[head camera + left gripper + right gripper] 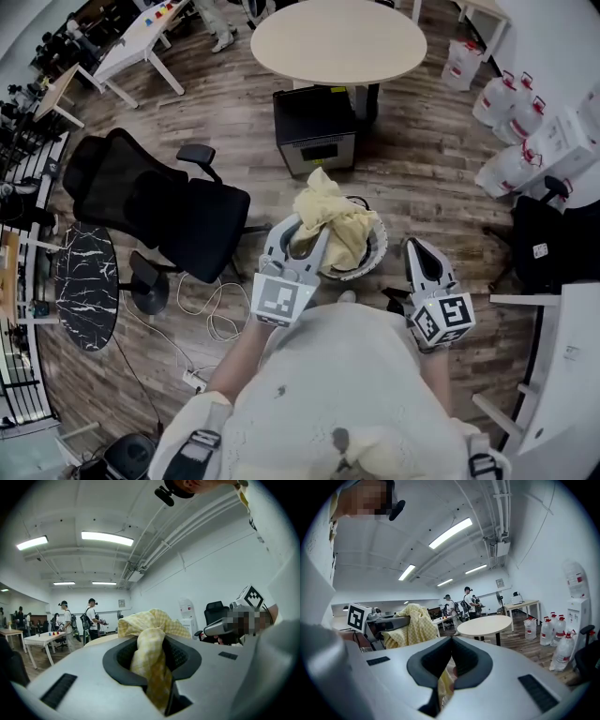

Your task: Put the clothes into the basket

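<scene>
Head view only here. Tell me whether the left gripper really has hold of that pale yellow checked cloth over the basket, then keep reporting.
Observer: It does. In the left gripper view the left gripper has its jaws pinched on the pale yellow checked cloth, and a strip of it runs down between them.
Operator: Report what sticks out past the tips.
Observer: A bunched fold stands above the tips, wider than the strip between the jaws.
Operator: Now check the right gripper.
Observer: In its own view the right gripper has its jaws met at the tips. A sliver of pale yellow shows low in the slit, and I cannot tell whether it is pinched.
</scene>
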Action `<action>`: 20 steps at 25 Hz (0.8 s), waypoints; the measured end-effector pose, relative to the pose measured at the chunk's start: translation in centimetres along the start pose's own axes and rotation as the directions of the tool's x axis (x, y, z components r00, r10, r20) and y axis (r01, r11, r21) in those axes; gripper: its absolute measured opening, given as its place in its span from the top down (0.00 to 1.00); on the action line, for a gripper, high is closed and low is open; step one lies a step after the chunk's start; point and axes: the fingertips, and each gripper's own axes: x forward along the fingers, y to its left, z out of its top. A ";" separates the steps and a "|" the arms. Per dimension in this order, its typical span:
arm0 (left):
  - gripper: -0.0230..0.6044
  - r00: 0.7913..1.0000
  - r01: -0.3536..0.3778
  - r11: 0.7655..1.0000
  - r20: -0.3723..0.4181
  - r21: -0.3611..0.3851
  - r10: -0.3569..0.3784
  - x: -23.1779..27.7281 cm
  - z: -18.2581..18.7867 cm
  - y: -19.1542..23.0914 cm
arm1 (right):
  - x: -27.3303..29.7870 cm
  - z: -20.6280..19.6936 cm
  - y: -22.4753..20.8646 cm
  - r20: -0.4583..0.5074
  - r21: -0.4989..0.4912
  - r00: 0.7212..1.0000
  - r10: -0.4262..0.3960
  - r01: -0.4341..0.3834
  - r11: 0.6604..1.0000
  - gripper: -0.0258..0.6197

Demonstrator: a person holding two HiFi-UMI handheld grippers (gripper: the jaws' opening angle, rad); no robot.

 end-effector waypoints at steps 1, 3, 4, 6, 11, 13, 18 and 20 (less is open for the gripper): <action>0.78 1.000 0.003 1.000 0.001 -0.001 -0.003 0.3 0.1 -0.4 | -0.2 0.0 -0.4 -0.001 0.001 1.000 -0.003 0.003 1.000 0.95; 0.78 1.000 0.013 1.000 0.003 -0.005 -0.013 0.8 0.2 -0.9 | -0.5 -0.1 -0.8 -0.005 0.002 1.000 -0.008 0.008 1.000 0.95; 0.78 1.000 0.020 1.000 0.005 -0.008 -0.020 0.9 0.3 -1.0 | -0.6 -0.1 -0.9 -0.007 0.003 1.000 -0.011 0.011 1.000 0.95; 0.78 0.999 0.037 0.999 0.012 -0.012 -0.037 1.2 0.5 -1.1 | -0.7 -0.3 -0.6 -0.009 0.003 1.000 -0.020 0.020 1.000 0.95; 0.78 0.997 0.080 0.997 0.014 0.000 -0.080 2.0 0.2 -1.8 | -1.8 -0.8 -0.6 -0.007 0.003 0.998 -0.058 0.058 0.998 0.95; 0.78 0.995 0.096 0.995 0.023 0.002 -0.096 2.9 0.4 -2.9 | -3.0 -1.0 -2.0 -0.005 0.011 0.997 -0.081 0.081 0.997 0.95; 0.78 0.988 0.140 0.990 0.062 -0.017 -0.139 3.3 1.2 -3.3 | -4.3 -1.7 -2.3 0.006 0.014 0.990 -0.143 0.143 0.990 0.95; 0.78 0.985 0.164 0.986 0.059 -0.007 -0.163 4.2 1.2 -4.3 | -5.1 -1.6 -3.4 0.012 0.023 0.985 -0.170 0.169 0.985 0.95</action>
